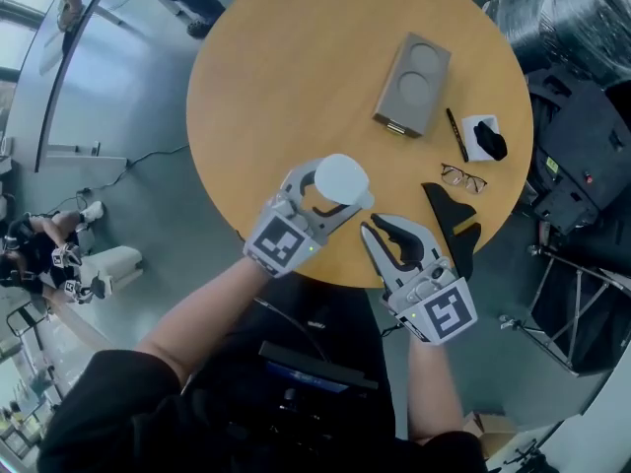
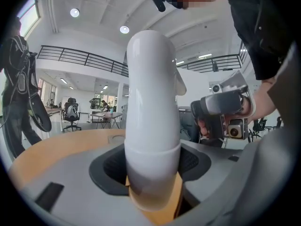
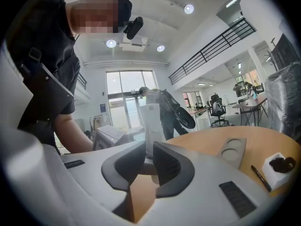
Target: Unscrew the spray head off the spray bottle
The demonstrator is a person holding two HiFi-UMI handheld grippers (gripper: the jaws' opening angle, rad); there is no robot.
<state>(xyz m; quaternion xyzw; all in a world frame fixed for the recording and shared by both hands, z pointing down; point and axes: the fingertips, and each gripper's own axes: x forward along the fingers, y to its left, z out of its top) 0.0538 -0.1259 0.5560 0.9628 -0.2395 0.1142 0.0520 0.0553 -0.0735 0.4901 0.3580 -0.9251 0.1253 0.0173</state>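
A white spray bottle (image 1: 341, 179) with its white spray head on top stands upright between the jaws of my left gripper (image 1: 330, 193), which is shut on its body. In the left gripper view the bottle (image 2: 151, 102) fills the middle, with a small nozzle bump on its upper right side. Both grippers are held above the round wooden table (image 1: 276, 87) near its front edge. My right gripper (image 1: 375, 227) sits just to the bottle's right, pointing at it, with its black jaws a narrow way open and nothing between them. In the right gripper view the bottle (image 3: 150, 126) shows beyond the gap.
On the table's right half lie a grey tray (image 1: 412, 85) with two round recesses, a pen (image 1: 455, 134), a pair of glasses (image 1: 463, 177) and a white block with a black item (image 1: 483, 138). A black angular object (image 1: 450, 220) sits at the table's edge by my right gripper.
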